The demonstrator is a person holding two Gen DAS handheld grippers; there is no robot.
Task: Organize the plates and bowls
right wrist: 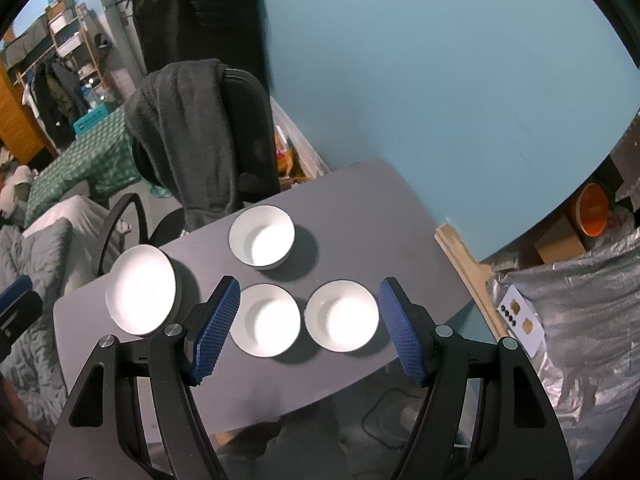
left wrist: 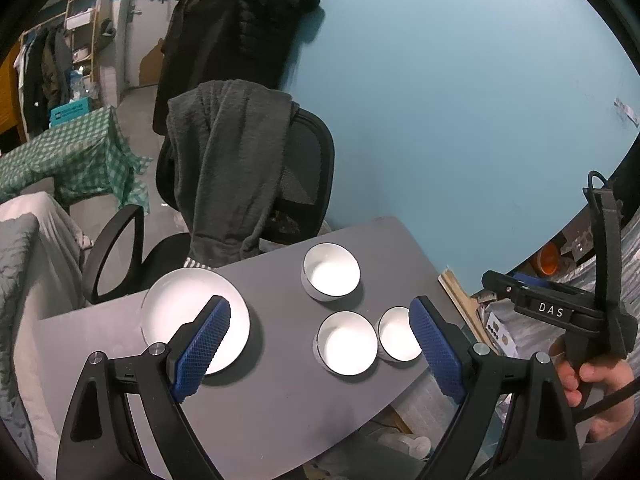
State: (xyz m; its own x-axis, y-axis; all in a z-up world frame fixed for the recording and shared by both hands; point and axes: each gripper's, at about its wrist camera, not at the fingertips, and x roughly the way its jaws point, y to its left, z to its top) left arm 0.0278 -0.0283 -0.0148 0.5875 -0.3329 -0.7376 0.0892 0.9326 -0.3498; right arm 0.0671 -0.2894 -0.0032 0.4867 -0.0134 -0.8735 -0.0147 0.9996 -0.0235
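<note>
A white plate [left wrist: 172,312] lies at the left of the grey table [left wrist: 280,400]; it also shows in the right wrist view [right wrist: 140,296]. Three white bowls stand to its right: a far bowl [left wrist: 331,272] [right wrist: 262,242], a near middle bowl [left wrist: 347,342] [right wrist: 266,320] and a near right bowl [left wrist: 396,334] [right wrist: 341,316]. My left gripper [left wrist: 320,336] is open and empty above the near table, over the plate and the near bowls. My right gripper [right wrist: 310,312] is open and empty above the two near bowls. Its body [left wrist: 568,312] shows at the right in the left wrist view.
An office chair [left wrist: 304,184] with a grey garment [left wrist: 228,160] over it stands behind the table. A blue wall [left wrist: 460,100] is behind. A wooden board [right wrist: 464,264], silver sheeting [right wrist: 580,320] and boxes lie to the right. A bed [left wrist: 24,280] is at the left.
</note>
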